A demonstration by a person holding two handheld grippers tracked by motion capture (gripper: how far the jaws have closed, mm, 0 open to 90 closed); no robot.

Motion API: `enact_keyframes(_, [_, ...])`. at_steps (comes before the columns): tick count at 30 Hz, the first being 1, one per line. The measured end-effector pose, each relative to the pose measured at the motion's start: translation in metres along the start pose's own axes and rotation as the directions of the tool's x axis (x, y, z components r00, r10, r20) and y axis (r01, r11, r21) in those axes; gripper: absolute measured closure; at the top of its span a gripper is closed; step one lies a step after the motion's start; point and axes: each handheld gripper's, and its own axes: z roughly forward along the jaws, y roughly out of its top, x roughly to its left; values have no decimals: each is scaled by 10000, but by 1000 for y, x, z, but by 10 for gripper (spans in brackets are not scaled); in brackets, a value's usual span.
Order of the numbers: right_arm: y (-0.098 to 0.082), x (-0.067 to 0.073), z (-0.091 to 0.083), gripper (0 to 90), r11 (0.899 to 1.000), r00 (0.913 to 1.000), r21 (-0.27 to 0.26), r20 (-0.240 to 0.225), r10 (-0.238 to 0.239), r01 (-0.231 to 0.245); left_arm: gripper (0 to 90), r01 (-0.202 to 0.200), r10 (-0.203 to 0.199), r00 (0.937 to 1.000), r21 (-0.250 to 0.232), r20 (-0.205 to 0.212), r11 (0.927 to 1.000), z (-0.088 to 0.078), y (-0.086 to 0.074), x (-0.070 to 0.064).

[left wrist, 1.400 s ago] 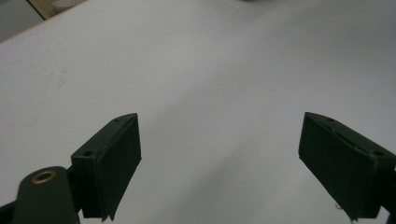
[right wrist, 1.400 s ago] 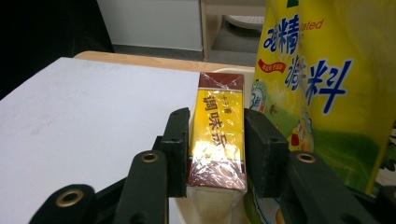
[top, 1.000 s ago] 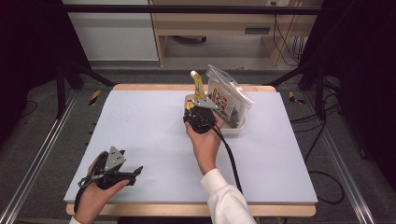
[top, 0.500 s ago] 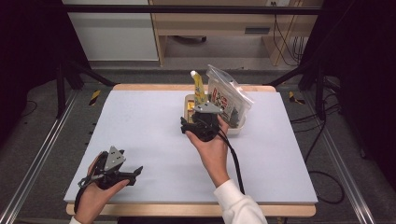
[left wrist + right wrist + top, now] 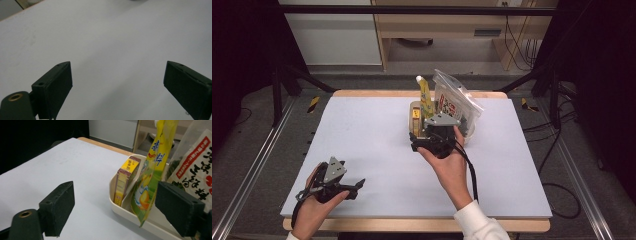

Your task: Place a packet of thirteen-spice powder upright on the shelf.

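**Three items stowed in the tray, right gripper backing off empty**

Packing looks well along, as a judgement. Standing in the cream tray (image 5: 117, 211) at upper centre of the high view: a small yellow box (image 5: 125, 180) upright against the tray's left wall, a tall yellow pouch (image 5: 150, 175) leaning just beside it, and a clear bag with red-and-white label (image 5: 192, 170) at the right end. Nothing else lying loose on the pale desk (image 5: 372, 140), so little or nothing seems left to load.

Right gripper (image 5: 434, 142) just below the tray in the high view, pointing toward it, held in a hand with forearm and white cuff coming up from the bottom edge. Jaws just been opening, now wide apart; in the right gripper view the pouch's lower corner hangs between them but clear of both pads, so nothing gripped.

Left gripper (image 5: 347, 187) parked at lower left of the high view, near the desk's front edge, well apart from the tray. Jaws spread wide over bare desk, nothing between them.
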Motion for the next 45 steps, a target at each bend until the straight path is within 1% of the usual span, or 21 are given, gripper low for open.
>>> enact_keyframes(2, [-1,-2,-2,156,10000,10000,10,36,-26,26,80,50,-50,10000,-18,0,10000,0,0,0])
enact_keyframes(5, [-2,-5,-6,136,9996,10000,297,36,37,-38,79,45,-45,10000,24,-12,10000,0,-1,1])
enact_keyframes(6, [-3,-6,-7,127,9995,10000,308,51,54,-56,78,126,-126,9999,-42,-15,9999,0,-1,1])
enact_keyframes(9, [-5,-9,-13,114,9994,9999,322,51,86,-88,75,123,-123,9999,-42,1,9999,0,-1,1])
enact_keyframes(11, [-7,-11,-16,107,9993,9999,358,75,-102,100,74,32,-32,10000,31,23,10000,0,-1,1])
enact_keyframes(19, [-12,-15,-24,86,9994,9999,325,37,-134,133,68,45,-46,10000,15,63,10000,0,-1,1])
enact_keyframes(21, [-13,-16,-26,74,9994,9998,293,16,-186,185,67,149,-149,9999,-74,55,9999,1,-1,0])
enact_keyframes(28, [-16,-18,-33,62,9995,9996,198,54,-262,261,63,151,-150,9999,-96,66,9998,1,-1,0])
enact_keyframes(30, [-17,-19,-35,60,9996,9997,179,87,-235,233,62,89,-88,9999,-50,67,9999,0,-1,1])
enact_keyframes(35, [-20,-24,-43,59,9998,9996,104,200,-194,191,60,155,-154,9999,-110,63,9998,1,-1,1])
enact_keyframes(45, [-28,-36,-59,56,10000,9987,17,502,-78,78,44,109,-108,9999,-125,49,9999,0,-1,0])
